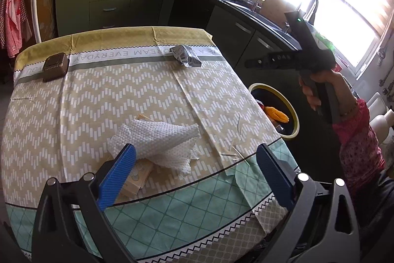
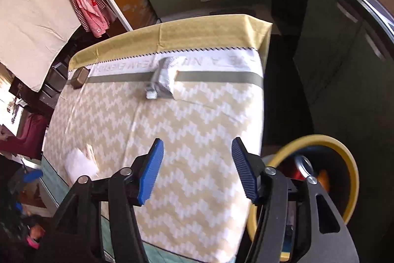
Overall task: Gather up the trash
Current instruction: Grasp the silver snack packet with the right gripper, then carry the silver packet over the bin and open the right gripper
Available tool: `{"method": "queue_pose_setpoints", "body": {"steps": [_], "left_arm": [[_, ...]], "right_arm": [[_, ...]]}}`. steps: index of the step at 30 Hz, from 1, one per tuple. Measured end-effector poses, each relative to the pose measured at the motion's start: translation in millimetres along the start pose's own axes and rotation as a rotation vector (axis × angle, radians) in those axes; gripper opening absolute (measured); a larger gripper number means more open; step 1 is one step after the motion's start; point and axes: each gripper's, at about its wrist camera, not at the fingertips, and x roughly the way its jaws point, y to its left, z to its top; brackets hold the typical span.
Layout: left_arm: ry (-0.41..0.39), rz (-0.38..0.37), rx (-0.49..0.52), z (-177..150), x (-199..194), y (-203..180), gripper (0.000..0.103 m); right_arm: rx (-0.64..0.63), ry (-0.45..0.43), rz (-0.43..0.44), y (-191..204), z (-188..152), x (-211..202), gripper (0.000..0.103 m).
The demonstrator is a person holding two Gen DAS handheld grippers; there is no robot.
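Observation:
A crumpled white paper towel (image 1: 160, 142) lies on the table near its front edge, partly over a flat beige box (image 1: 138, 176). My left gripper (image 1: 197, 171) is open and empty just in front of the towel. A crushed grey wrapper (image 1: 186, 56) lies at the table's far side; it also shows in the right wrist view (image 2: 163, 80). A yellow-rimmed trash bin (image 1: 280, 112) stands on the floor right of the table, with trash inside; it also shows in the right wrist view (image 2: 327, 179). My right gripper (image 2: 197, 169) is open and empty over the table's right edge, beside the bin.
A brown square box (image 1: 55, 65) sits at the table's far left corner. The table (image 1: 98, 100) has a patterned cloth. Green kitchen cabinets (image 1: 110, 6) and a dark counter with a sink run behind and to the right.

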Motion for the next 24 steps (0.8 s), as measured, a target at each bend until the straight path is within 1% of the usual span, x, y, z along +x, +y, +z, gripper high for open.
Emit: {"method": "queue_pose_setpoints", "body": {"steps": [1,3,7,10,14,16,18,20,21,24], "left_arm": [[-0.005,0.008,-0.005,-1,-3,3,0.093],[-0.013,0.019,-0.017,-4,-9,10,0.093],[-0.022,0.038,-0.038,-10,-19,25,0.093],[-0.027,0.053,-0.057,-15,-24,37,0.093],[-0.033,0.049,-0.092,-18,-26,53,0.093],[-0.032,0.045,-0.103,-19,-26,58,0.093],[-0.033,0.043,-0.108,-20,-27,60,0.093],[-0.035,0.041,-0.109,-21,-28,60,0.093],[-0.036,0.041,-0.109,-21,-29,60,0.093],[-0.038,0.042,-0.103,-22,-30,57,0.093]], "right_arm": [[0.011,0.014,0.013,15,8,10,0.062],[0.033,0.047,0.024,31,35,38,0.063],[0.057,0.105,-0.013,51,77,89,0.063],[0.057,0.142,-0.05,62,94,116,0.063],[0.055,0.174,-0.118,70,100,133,0.063],[0.047,0.187,-0.143,72,99,137,0.059],[0.037,0.206,-0.152,74,96,140,0.039],[0.021,0.208,-0.162,78,94,140,0.037],[0.013,0.205,-0.163,80,93,140,0.035],[0.007,0.183,-0.141,86,90,129,0.034]]}}
